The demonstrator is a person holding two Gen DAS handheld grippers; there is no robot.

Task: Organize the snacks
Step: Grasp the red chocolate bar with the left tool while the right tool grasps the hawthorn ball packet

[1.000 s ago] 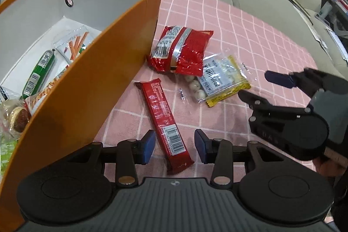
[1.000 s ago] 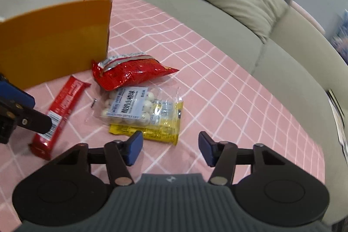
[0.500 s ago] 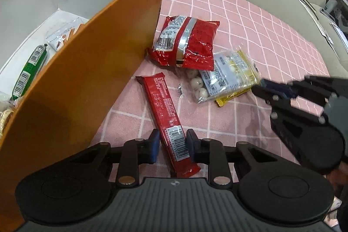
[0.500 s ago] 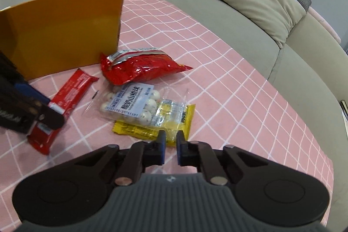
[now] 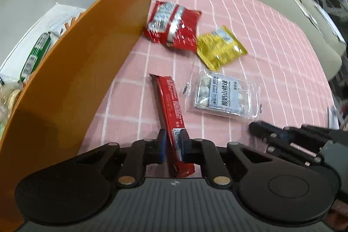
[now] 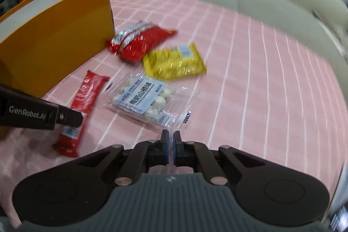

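Now both tools have closed since a second ago, when each stood wide open over the pink checked tabletop (image 5: 271, 21). The left tool (image 5: 173, 145) pinches the barcode end of the red bar (image 5: 170, 99), whose far end still points up the cloth beside the orange box (image 5: 91, 51). The right tool (image 6: 170, 140) is drawn narrow on the near edge of the clear bag of white balls (image 6: 145, 99); the film reaches between its pads, so it seems gripped, though the blur leaves that a little unsure. That bag has been dragged toward the right tool, and the yellow packet (image 5: 219, 48) it once covered now lies bare next to the red crinkled bag (image 5: 174, 25), which rests at the box's corner. Inside the box a green stick (image 5: 35, 53) and other wrappers already sit. By my reading, two snacks are in hand at once and ready to be lifted over the orange wall, leaving the yellow and red bags on the tabletop to be collected afterwards.
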